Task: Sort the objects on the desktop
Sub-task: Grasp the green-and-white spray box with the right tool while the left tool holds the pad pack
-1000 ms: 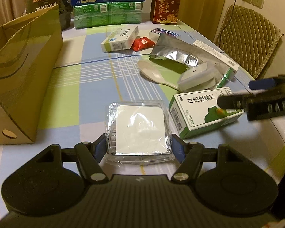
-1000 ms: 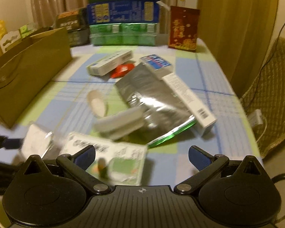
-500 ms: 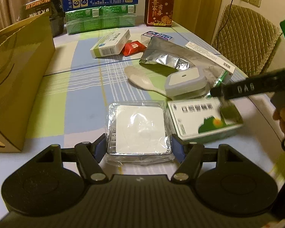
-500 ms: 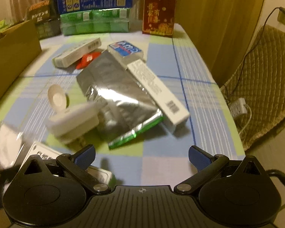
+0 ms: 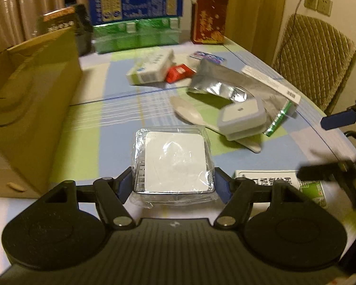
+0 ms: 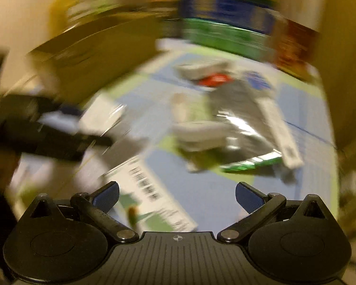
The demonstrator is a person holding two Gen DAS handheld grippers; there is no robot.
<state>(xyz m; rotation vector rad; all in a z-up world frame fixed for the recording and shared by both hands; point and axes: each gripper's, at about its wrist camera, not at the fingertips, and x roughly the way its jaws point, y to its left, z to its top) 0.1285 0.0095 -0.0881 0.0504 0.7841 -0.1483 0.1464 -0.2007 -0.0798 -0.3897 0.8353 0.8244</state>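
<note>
Desktop objects on the checked bench [image 5: 87,128]: a plastic-wrapped white square pack [image 5: 174,163], pinched at its near end by the left claw [image 5: 174,185]; beside it a green-and-white carton [image 5: 268,178] lying flat, under the right claw [image 6: 177,196], whose fingers stand spread with nothing clamped (that view is badly blurred). Farther back: grey-white case [image 5: 242,116] on a pale spoon [image 5: 187,111], foil pouch [image 5: 216,83], red packet [image 5: 179,72], brown cardboard box [image 5: 30,90] at left.
</note>
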